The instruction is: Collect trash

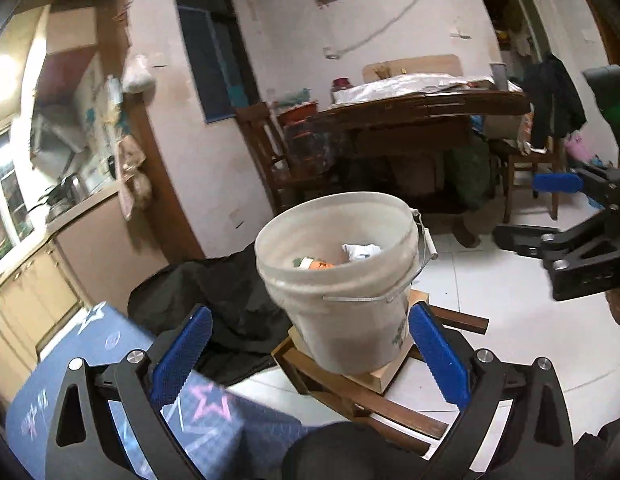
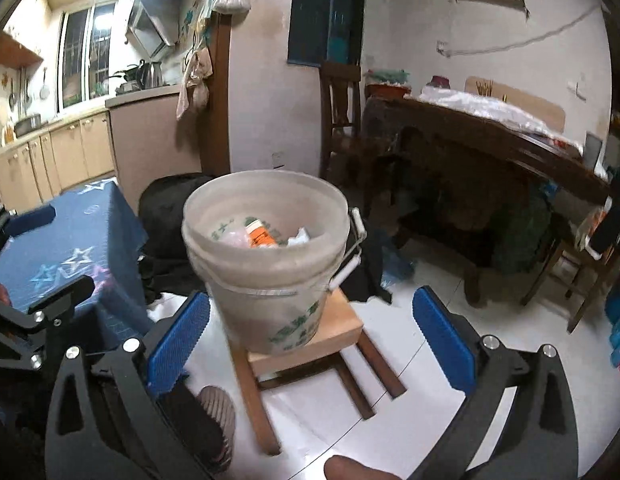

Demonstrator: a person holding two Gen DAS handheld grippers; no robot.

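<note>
Blue-padded jaws of the left gripper (image 1: pixel 310 354) stand wide apart, nothing between the pads, framing a white plastic bucket (image 1: pixel 342 276) that sits on a low wooden stool (image 1: pixel 366 392) on the tiled floor. Jaws of the right gripper (image 2: pixel 310 342) gape equally empty before the same bucket. Trash lies inside it: an orange-labelled bottle (image 2: pixel 259 234) and crumpled white paper (image 1: pixel 360 251). Beside the stool stands a blue star-patterned cloth (image 2: pixel 73 240); behind, a dark wooden table (image 1: pixel 422 108).
</note>
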